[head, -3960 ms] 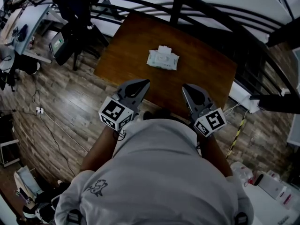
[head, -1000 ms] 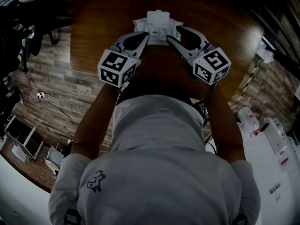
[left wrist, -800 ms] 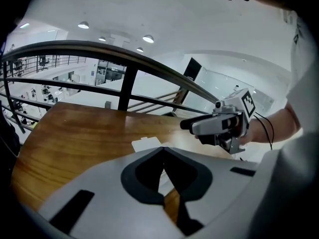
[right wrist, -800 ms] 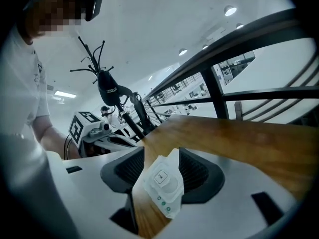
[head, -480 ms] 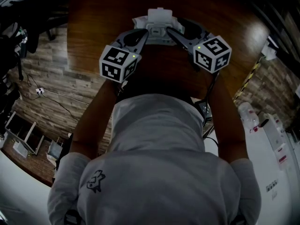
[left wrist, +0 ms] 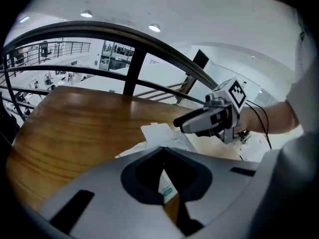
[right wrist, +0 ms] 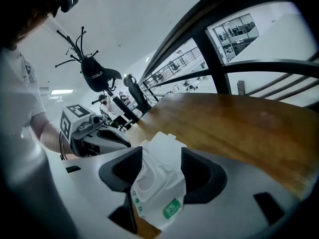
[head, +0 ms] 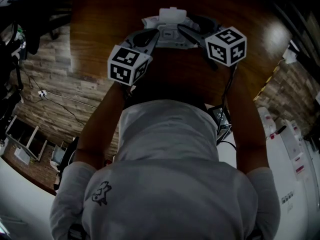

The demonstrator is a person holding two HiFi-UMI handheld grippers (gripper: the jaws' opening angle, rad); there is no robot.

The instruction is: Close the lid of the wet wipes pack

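We judge the wet wipes pack (right wrist: 158, 195) to be light and soft, a thin film pouch that gives under any squeeze and would likely skid on the smooth wooden worktop (right wrist: 249, 126) if pushed from one side only. It lies flat on that worktop close in front of us, with both tools at its near end. The only stiff part looks to be the plastic lid (right wrist: 162, 146), which stands flipped up on the far side of the dispensing opening (right wrist: 143, 179). It is probably hinged there and meant to snap shut. So we would not pinch the pouch at all. We would press on the lid's flat face or its free edge to fold it over the opening, and pin the film beside the frame to keep the pack from sliding. The left tool (left wrist: 162, 151) has its jaws together at the tips with nothing between them, and it points down at the near left part of the pack; we cannot tell whether it touches. The right tool (head: 181, 30) has just been opening its jaws. They stand wide, the pack shows between them in the right gripper view, and the pads do not appear to press on it.
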